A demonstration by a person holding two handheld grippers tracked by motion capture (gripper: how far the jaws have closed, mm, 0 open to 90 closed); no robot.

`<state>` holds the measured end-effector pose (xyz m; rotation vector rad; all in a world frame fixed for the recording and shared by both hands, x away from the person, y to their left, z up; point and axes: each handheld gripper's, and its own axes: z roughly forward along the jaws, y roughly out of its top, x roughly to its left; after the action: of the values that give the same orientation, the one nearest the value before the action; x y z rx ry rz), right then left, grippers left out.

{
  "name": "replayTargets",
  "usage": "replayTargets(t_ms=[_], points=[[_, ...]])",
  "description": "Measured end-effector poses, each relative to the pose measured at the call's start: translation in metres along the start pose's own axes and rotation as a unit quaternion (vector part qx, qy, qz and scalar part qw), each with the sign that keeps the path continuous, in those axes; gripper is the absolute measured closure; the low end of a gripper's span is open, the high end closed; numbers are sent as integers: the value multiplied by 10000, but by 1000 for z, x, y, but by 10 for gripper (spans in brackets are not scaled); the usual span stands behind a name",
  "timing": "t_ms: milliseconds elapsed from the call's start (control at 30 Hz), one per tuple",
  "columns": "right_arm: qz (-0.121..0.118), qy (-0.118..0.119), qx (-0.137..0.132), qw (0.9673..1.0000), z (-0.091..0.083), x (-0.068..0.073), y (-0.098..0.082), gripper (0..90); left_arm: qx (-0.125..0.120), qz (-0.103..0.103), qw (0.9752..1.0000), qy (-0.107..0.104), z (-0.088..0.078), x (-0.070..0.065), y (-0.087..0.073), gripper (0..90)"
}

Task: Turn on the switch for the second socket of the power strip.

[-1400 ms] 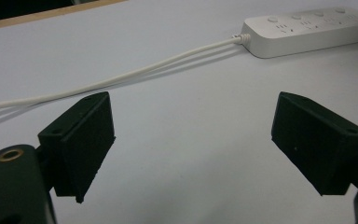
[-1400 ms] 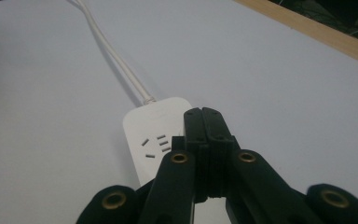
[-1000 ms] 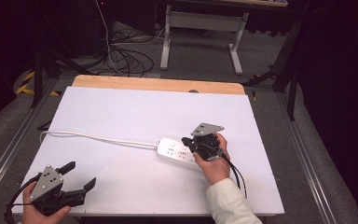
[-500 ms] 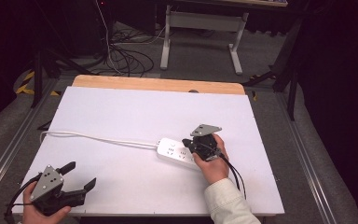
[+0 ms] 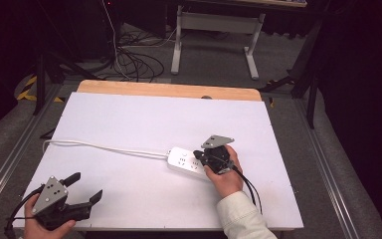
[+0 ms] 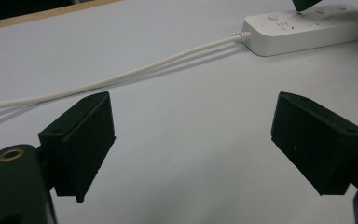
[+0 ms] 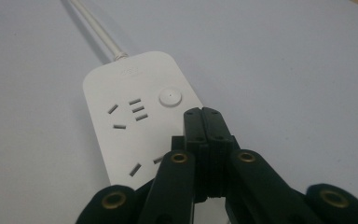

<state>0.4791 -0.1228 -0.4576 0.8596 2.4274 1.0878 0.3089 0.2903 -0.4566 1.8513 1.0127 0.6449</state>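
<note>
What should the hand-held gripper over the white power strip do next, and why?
Probably ease the right hand-held gripper slightly forward and down onto the round button. Its jaws are shut into one blunt tip, poised over the power strip just short of that button, which looks like the target.

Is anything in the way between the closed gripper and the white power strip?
No, nothing visible stands between them. The right gripper, jaws shut, sits right over the power strip, near its round button; whether it touches, I cannot tell.
</note>
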Motion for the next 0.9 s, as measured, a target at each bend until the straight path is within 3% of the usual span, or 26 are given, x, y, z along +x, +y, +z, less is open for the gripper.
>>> replayTargets(t_ms=[400,900], points=[[-29,-67,57,10000,2,0,-2,900,4,-1,10000,12,0,0,0,138],[-276,-282,122,9991,4,8,-1,900,6,3,10000,32,0,0,0,138]])
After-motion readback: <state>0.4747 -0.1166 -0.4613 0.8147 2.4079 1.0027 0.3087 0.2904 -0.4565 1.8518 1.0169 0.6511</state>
